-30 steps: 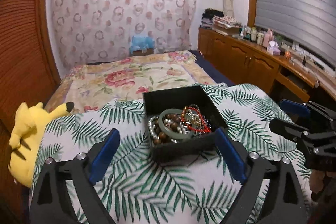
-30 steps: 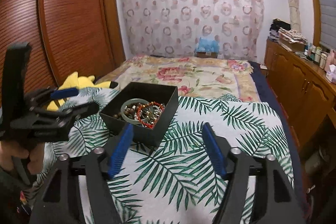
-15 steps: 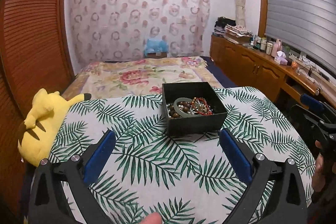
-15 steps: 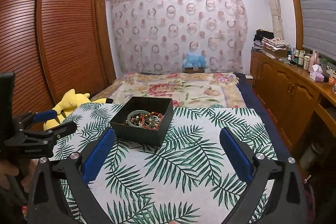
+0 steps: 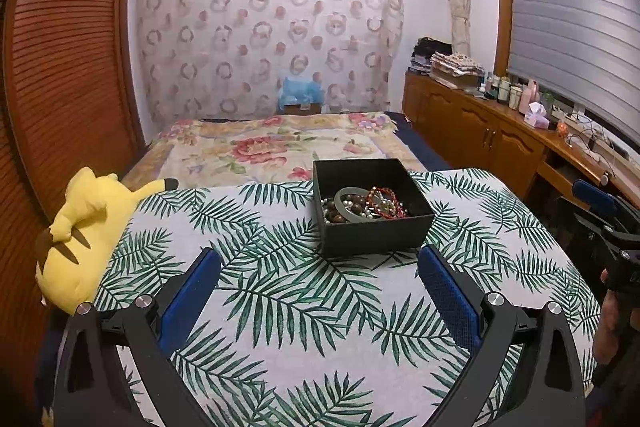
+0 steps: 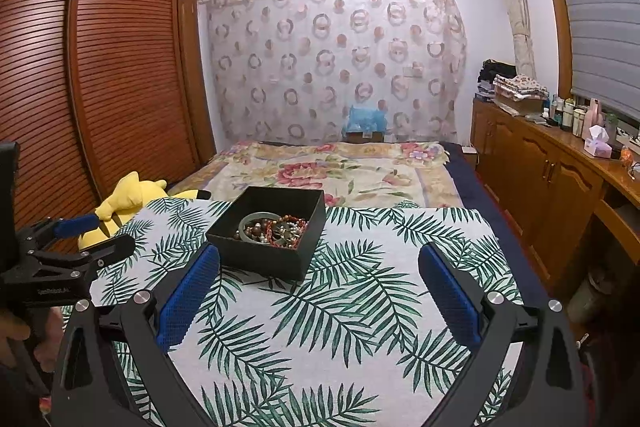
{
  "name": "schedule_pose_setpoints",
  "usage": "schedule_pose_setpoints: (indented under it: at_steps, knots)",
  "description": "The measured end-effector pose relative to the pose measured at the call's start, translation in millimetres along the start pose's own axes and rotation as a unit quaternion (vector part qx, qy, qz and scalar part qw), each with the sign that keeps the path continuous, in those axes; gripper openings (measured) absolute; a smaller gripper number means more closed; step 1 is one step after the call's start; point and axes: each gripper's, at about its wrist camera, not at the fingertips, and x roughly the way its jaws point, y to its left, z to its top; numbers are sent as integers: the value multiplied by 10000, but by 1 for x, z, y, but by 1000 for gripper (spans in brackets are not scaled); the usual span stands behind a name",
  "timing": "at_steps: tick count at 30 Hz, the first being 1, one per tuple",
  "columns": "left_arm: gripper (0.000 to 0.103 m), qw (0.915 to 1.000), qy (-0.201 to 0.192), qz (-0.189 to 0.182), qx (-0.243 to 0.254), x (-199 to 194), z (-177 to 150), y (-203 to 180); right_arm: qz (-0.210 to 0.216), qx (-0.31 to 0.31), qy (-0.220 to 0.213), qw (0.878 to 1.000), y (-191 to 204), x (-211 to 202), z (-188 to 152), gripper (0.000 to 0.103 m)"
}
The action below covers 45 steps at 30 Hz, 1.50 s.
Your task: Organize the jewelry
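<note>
Sitting ahead of both empty claws (image 5: 319, 267) (image 6: 319, 265): jewelry box (image 5: 372, 211).

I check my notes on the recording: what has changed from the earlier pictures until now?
Both tongs, left and right, drew back from the black box; the right jaws have just been opening, nothing between them. Nothing was taken or released. The jewelry stayed in the box.

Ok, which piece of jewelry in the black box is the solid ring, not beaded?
The pale green bangle, one smooth hoop at the left of the black box; the red bracelet and brown bracelet are beaded strands.
</note>
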Motion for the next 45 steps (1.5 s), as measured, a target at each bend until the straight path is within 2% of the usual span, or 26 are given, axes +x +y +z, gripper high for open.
schedule_pose_setpoints:
  at_steps: [45]
  knots:
    - [95, 9999, -110, 9, 32, -10, 4, -2, -75, 31, 11, 10000, -2, 2, -5, 100]
